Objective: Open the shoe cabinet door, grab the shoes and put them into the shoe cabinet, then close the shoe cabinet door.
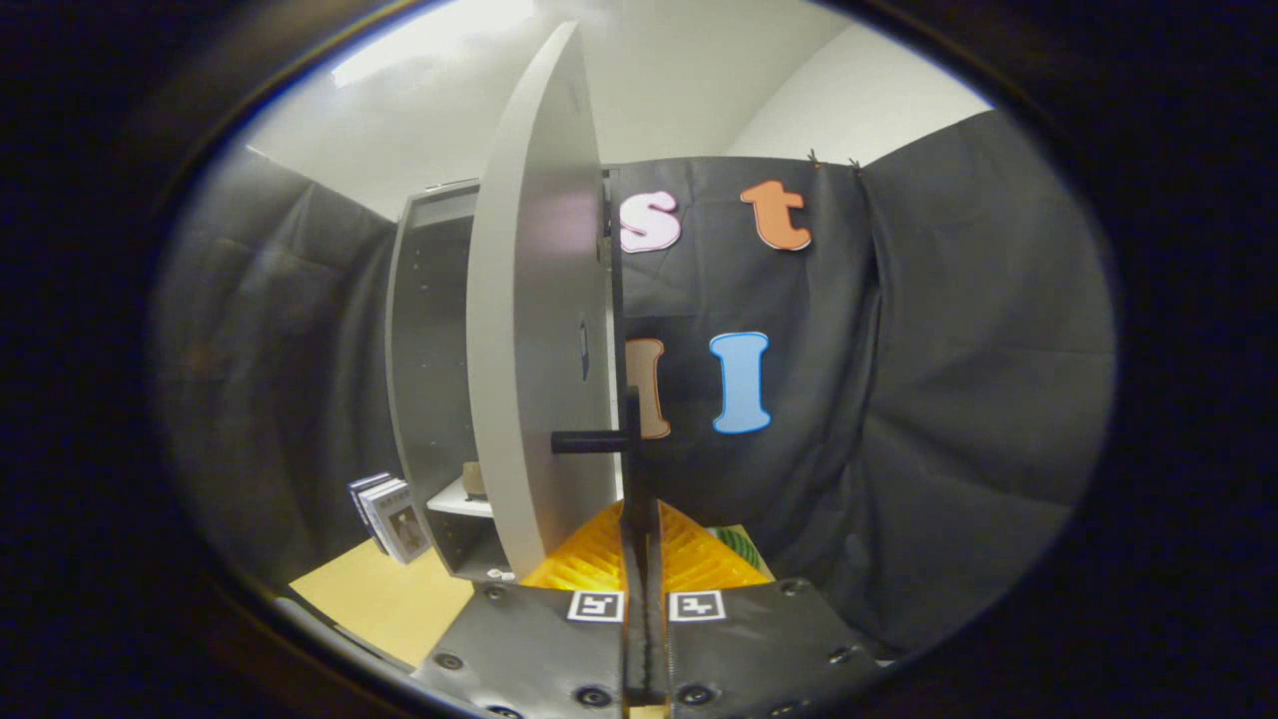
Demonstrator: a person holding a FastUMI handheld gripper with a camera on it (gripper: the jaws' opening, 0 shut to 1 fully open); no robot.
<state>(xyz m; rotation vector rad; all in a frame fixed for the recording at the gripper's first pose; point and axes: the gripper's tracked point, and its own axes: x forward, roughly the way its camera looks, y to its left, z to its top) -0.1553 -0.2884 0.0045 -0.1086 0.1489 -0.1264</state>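
Observation:
The grey shoe cabinet (429, 330) stands ahead on the left. Its door (539, 330) is swung out towards me and I see it nearly edge-on. A black bar handle (632, 439) sits on a short post on the door's face and runs down between my fingers. My gripper (642, 511) is shut on that handle, one finger pressing from each side. Inside the cabinet, on a pale shelf (454, 499), lies a brownish thing (473, 479) that may be a shoe; the door hides most of it.
A few books (391, 516) lean against the cabinet's left side on the yellow floor (384, 599). A bit of green striped material (737, 544) peeks out beyond the right finger. Black cloth walls close in on both sides.

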